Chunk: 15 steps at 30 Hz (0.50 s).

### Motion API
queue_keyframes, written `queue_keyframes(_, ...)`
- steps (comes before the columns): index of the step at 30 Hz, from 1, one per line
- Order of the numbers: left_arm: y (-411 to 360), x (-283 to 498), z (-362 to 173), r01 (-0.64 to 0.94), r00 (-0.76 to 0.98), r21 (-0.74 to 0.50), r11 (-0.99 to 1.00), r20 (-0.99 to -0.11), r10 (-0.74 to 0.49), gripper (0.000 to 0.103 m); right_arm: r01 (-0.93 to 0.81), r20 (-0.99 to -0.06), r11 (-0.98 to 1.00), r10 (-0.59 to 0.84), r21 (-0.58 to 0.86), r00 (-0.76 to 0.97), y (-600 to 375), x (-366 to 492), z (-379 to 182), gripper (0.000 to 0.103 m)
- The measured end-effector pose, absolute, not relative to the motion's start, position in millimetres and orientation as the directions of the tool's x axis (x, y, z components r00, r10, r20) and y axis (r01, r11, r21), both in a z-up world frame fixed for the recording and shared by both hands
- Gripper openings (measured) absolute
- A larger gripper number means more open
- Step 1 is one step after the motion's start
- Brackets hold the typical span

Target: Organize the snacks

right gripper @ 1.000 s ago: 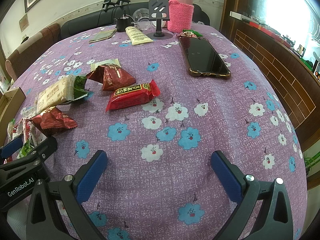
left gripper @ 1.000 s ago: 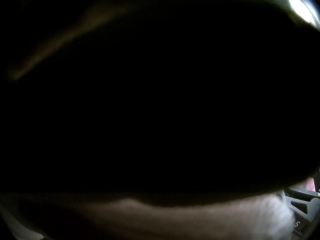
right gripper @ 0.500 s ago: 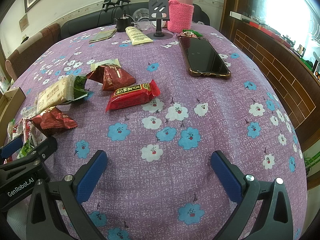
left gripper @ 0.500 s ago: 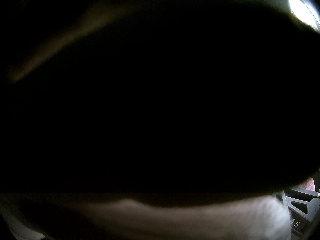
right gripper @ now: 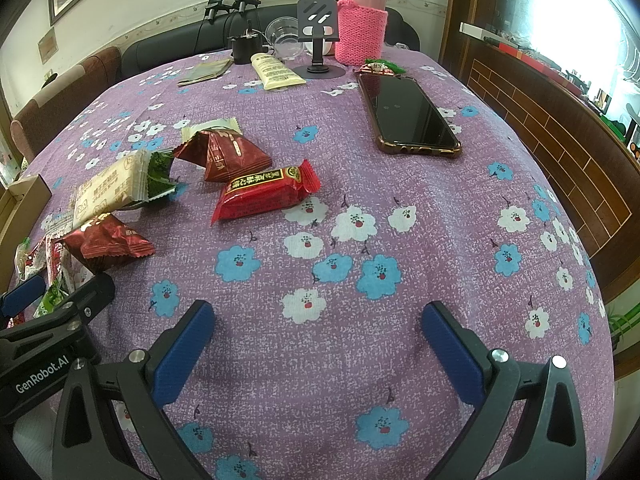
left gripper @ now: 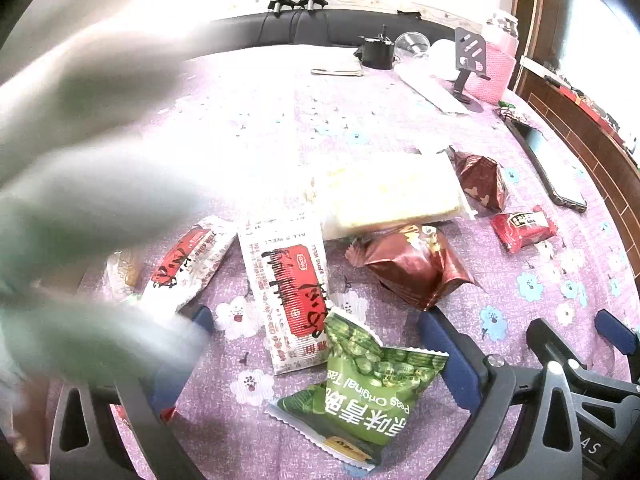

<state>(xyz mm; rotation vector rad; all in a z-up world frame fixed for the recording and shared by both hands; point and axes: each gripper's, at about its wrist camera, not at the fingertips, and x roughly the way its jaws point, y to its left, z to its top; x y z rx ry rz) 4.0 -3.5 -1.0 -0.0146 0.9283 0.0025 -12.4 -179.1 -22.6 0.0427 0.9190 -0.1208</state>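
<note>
Snack packets lie scattered on the purple floral tablecloth [right gripper: 360,184]. My left gripper [left gripper: 316,318] is open and low over the cloth. A green pea packet [left gripper: 360,392] and a white-and-red packet [left gripper: 292,292] lie between its fingers. Beyond them are a dark red foil packet [left gripper: 412,268], a cream biscuit pack [left gripper: 392,196] and a second white-and-red packet [left gripper: 188,264]. My right gripper [right gripper: 319,314] is open over bare cloth, holding nothing. Ahead and left of it lie a red bar [right gripper: 264,196] and a dark red triangular packet [right gripper: 228,154].
A blurred pale shape [left gripper: 92,184] hides the left of the left wrist view. A phone [right gripper: 406,114] lies at the right. A pink-sleeved bottle [right gripper: 362,28], a phone stand [right gripper: 316,40] and a cream tube [right gripper: 276,70] stand at the back. A cardboard box [right gripper: 24,196] sits at the left edge.
The left wrist view was almost wholly dark; now it is uncovered and shows the table, with the blurred pale shape off to the left. The right gripper has not moved.
</note>
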Motion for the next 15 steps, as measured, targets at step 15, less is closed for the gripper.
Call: queue_keyframes(15, -3.2, 4.7, -1.1, -0.009, 0.599, -0.012, 1.000, -0.801, -0.004, 0.103, 0.122, -0.795, 0.992, -0.086, -0.015, 0.601, -179.6, -12.4, -23.0, 0.103)
